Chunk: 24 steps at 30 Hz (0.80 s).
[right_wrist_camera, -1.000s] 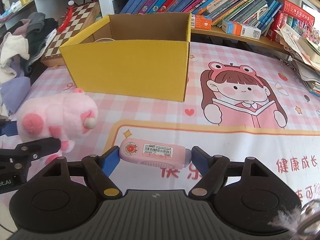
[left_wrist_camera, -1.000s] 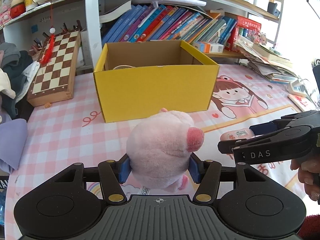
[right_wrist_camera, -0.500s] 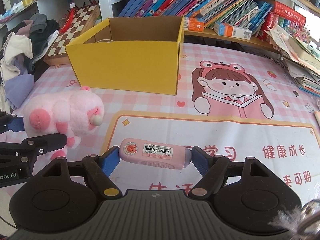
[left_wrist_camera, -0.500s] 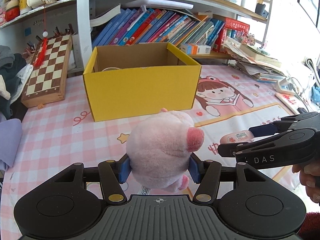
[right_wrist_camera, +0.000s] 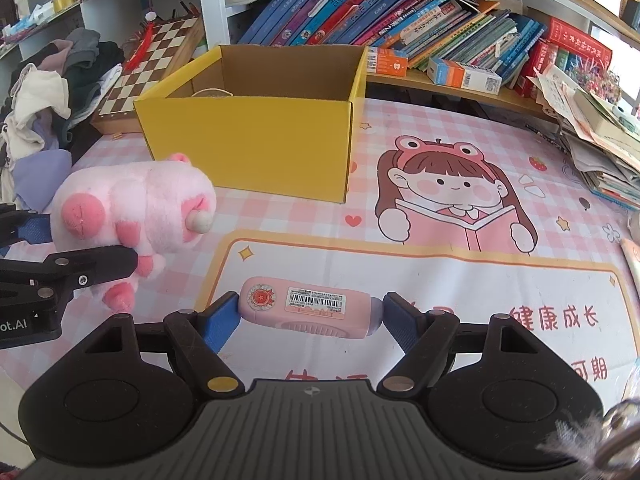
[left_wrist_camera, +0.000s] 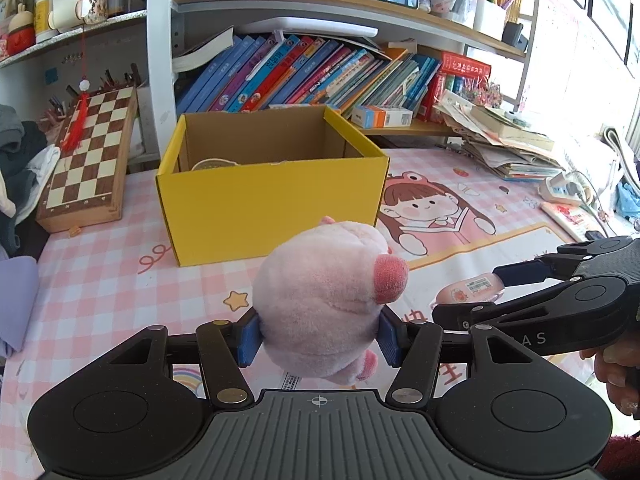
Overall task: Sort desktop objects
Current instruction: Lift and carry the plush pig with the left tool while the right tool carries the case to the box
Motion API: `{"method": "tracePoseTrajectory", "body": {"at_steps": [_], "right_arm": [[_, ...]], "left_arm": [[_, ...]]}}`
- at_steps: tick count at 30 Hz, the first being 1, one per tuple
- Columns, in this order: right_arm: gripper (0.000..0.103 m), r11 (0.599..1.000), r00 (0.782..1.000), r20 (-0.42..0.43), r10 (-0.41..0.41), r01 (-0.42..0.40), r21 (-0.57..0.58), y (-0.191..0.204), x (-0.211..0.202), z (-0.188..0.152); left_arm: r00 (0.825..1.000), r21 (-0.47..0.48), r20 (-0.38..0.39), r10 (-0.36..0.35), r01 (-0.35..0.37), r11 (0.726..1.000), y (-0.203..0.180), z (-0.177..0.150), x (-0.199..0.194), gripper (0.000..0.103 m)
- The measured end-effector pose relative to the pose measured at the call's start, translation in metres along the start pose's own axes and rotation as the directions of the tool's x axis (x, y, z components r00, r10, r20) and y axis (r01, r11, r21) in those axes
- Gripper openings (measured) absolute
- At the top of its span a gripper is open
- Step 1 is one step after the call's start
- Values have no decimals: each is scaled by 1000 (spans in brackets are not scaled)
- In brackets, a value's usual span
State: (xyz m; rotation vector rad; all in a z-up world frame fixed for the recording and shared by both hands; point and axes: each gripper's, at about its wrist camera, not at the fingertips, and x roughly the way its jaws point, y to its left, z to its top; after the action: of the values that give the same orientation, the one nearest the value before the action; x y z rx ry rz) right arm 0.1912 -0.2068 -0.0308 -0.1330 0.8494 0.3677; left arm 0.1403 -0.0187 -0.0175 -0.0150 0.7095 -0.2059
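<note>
My left hand-held gripper squeezes the soft, light plush pig at its belly, while my right hand-held gripper clamps the stiff, slippery pink case by its ends.

The fluffy pale-pink plush pig has a darker pink snout. The open cardboard box is yellow outside (plain brown inside). The pink-and-white checked tablecloth seems printed with a cartoon girl.

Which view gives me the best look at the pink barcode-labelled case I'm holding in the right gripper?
The right wrist view: the pink case lies crosswise, full length, between the right gripper pads, barcode label and round emblem facing the camera. The left wrist view shows the case only partly, small and foreshortened, with the gripper's near finger across its lower edge.
</note>
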Motion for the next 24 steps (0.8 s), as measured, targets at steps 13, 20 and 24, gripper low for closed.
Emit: {"method": "tracePoseTrajectory", "body": {"at_steps": [13, 20, 24], "right_arm": [[76, 999, 998, 57, 31, -30, -28, -17, -6, 39], [76, 996, 991, 117, 60, -52, -73, -24, -7, 82], [76, 993, 985, 152, 86, -72, -98, -27, -3, 114]], "left_arm": [[998, 15, 58, -4, 3, 1000, -2, 31, 4, 57], [993, 59, 119, 21, -28, 998, 3, 65, 10, 57], [987, 78, 154, 54, -66, 995, 11, 86, 18, 57]]}}
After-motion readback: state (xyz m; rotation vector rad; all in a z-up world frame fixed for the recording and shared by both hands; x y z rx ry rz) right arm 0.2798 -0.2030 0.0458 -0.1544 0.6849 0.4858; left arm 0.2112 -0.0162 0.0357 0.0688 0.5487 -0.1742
